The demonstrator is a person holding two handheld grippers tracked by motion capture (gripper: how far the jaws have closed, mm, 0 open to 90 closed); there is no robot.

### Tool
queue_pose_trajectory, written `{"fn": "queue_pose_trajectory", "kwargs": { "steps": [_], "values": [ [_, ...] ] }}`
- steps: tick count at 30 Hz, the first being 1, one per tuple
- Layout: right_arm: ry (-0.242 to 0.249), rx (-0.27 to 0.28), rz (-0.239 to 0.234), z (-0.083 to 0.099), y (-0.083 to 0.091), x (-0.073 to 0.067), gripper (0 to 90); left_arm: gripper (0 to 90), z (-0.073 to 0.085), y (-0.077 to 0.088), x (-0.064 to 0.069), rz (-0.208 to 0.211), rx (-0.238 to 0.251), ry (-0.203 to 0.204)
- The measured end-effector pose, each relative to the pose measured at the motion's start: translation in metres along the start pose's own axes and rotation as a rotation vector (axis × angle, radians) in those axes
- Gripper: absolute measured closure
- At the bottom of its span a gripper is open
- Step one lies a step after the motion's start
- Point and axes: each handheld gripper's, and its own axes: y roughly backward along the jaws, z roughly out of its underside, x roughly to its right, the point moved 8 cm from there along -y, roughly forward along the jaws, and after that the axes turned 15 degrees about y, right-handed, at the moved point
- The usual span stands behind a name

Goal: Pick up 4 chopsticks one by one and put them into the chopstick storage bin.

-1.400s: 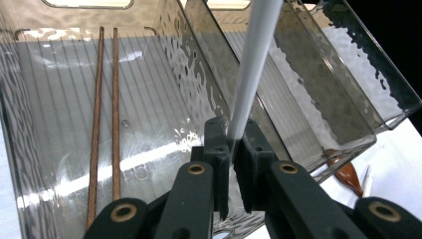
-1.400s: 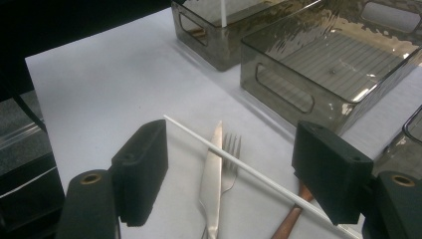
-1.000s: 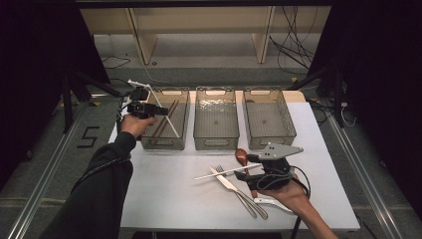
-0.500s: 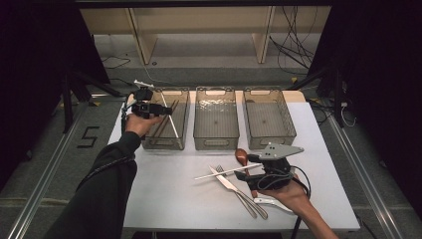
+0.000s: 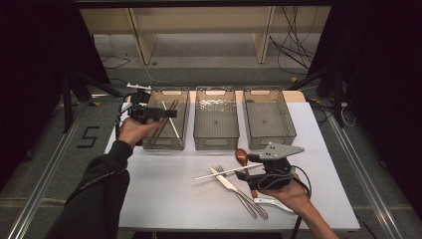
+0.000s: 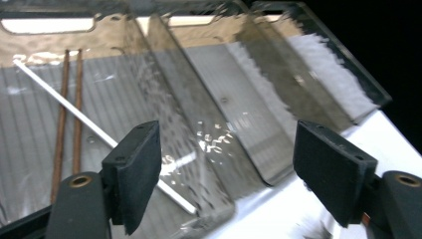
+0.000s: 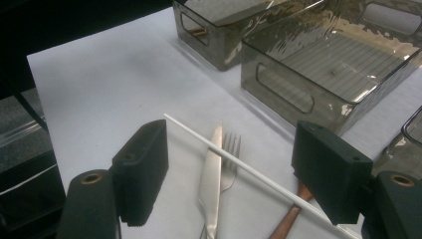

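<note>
My left gripper (image 5: pixel 158 114) hovers over the left edge of the left smoky bin (image 5: pixel 164 145). Its jaws have just been opening and hold nothing (image 6: pixel 226 174). In that bin a white chopstick (image 6: pixel 74 113) lies slantwise across two brown chopsticks (image 6: pixel 62 134). My right gripper (image 5: pixel 255 175) rests low over the table, open. A second white chopstick (image 7: pixel 239 167) lies between its jaws without touching the pads. This chopstick (image 5: pixel 224 172) sits across a knife (image 7: pixel 211 184) and a fork (image 7: pixel 230 157).
The middle bin (image 5: pixel 215 143) and the right bin (image 5: pixel 271 141) stand in a row with the left one. A brown spoon (image 5: pixel 242 156) lies just left of my right gripper. A white utensil (image 5: pixel 273 203) lies under the right hand, near the front edge.
The white chopstick that the left gripper held above the left bin now lies inside it, and those jaws have opened. The right hand has not moved.
</note>
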Motion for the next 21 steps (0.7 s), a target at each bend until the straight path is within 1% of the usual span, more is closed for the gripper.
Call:
{"fn": "queue_pose_trajectory", "kwargs": {
  "steps": [1,2,3,5,8,9,11,13,15,16,18,21],
  "values": [
    [0.002,-0.004,0.003,0.001,0.0,0.0,31.3,25.1,0.003,0.004,0.003,0.009,0.021,0.001],
    [0.007,-0.008,0.005,0.001,-0.001,0.001,31.3,24.8,0.007,0.008,0.007,0.02,0.031,-0.007],
    [0.009,-0.013,0.008,0.002,-0.002,0.001,31.3,24.4,0.013,0.012,0.011,0.031,0.04,-0.027],
    [0.017,-0.028,0.013,0.003,-0.004,0.003,31.3,23.7,0.019,0.019,0.017,0.047,0.06,-0.043],
    [0.044,-0.061,0.027,0.007,-0.009,0.008,31.2,22.1,0.03,0.028,0.024,0.07,0.071,-0.064],
    [0.051,-0.073,0.03,0.009,-0.011,0.01,31.2,21.9,0.033,0.031,0.025,0.077,0.074,-0.063],
    [0.058,-0.091,0.032,0.011,-0.014,0.014,31.3,21.7,0.039,0.034,0.027,0.082,0.074,-0.073],
    [0.069,-0.108,0.022,0.014,-0.019,0.016,31.3,21.5,0.045,0.037,0.03,0.089,0.082,-0.084],
    [0.072,-0.124,0.017,0.015,-0.024,0.02,31.3,20.8,0.052,0.038,0.031,0.091,0.078,-0.102],
    [0.074,-0.136,0.011,0.017,-0.027,0.021,31.3,20.5,0.056,0.038,0.032,0.09,0.074,-0.104],
    [0.086,-0.163,0.012,0.02,-0.033,0.024,31.4,20.2,0.064,0.039,0.031,0.095,0.072,-0.109],
    [0.106,-0.198,0.001,0.026,-0.042,0.027,31.5,20.1,0.071,0.042,0.031,0.099,0.074,-0.118]
  ]
}}
